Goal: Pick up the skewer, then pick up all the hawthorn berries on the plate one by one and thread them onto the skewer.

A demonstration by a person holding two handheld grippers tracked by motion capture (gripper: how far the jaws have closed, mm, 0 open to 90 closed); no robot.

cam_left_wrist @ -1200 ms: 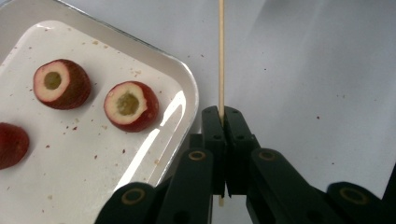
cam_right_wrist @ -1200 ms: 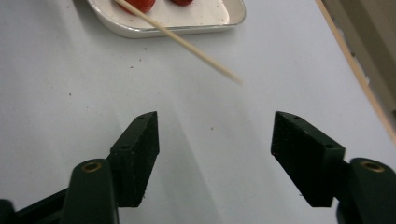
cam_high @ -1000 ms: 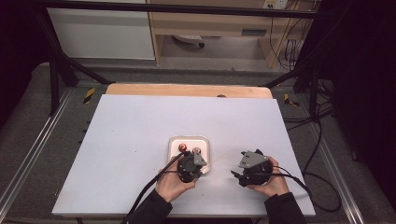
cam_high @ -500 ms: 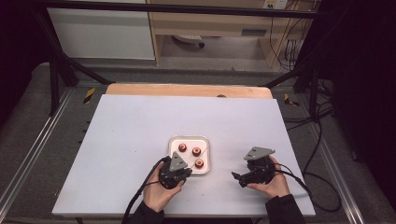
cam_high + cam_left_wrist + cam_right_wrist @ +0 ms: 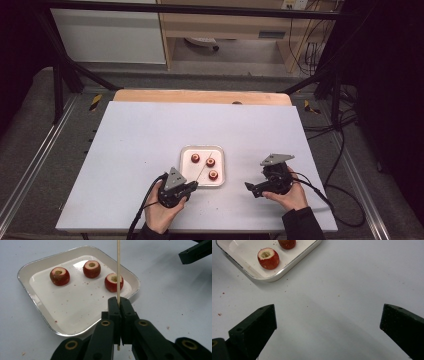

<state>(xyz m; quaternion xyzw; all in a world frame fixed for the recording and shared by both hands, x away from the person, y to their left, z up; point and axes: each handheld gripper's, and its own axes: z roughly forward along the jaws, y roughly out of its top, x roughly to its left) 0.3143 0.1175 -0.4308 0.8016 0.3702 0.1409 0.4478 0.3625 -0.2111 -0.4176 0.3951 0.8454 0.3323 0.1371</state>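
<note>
1. My left gripper (image 5: 119,303) had its jaws pressed together on a thin wooden skewer (image 5: 118,270), pinching it near its lower end, with a short stub poking out beneath the jaws.
2. In the left gripper view the skewer ran straight up from the jaws and crossed in front of the nearest of the three cored red fruits (image 5: 114,282).
3. The other two fruits (image 5: 91,269) (image 5: 59,276) sat farther back in the same white tray (image 5: 37,306), all three with their hollowed tops facing up and none touching another.
4. From the high view I saw the left gripper (image 5: 192,186) just off the tray's near left corner, the skewer (image 5: 203,167) slanting over the tray (image 5: 186,169) between the fruits.
5. My right gripper (image 5: 249,188) rested well to the right of the tray, apart from it, held by the right hand (image 5: 287,196).
6. In the right gripper view its jaws stood wide apart with nothing between them but bare white table (image 5: 342,302).
7. That view also caught one tray corner (image 5: 274,277) with a cored fruit (image 5: 268,258) in it and part of a second at the top edge.
8. Small reddish crumbs speckled the tray floor and the table near it.
</note>
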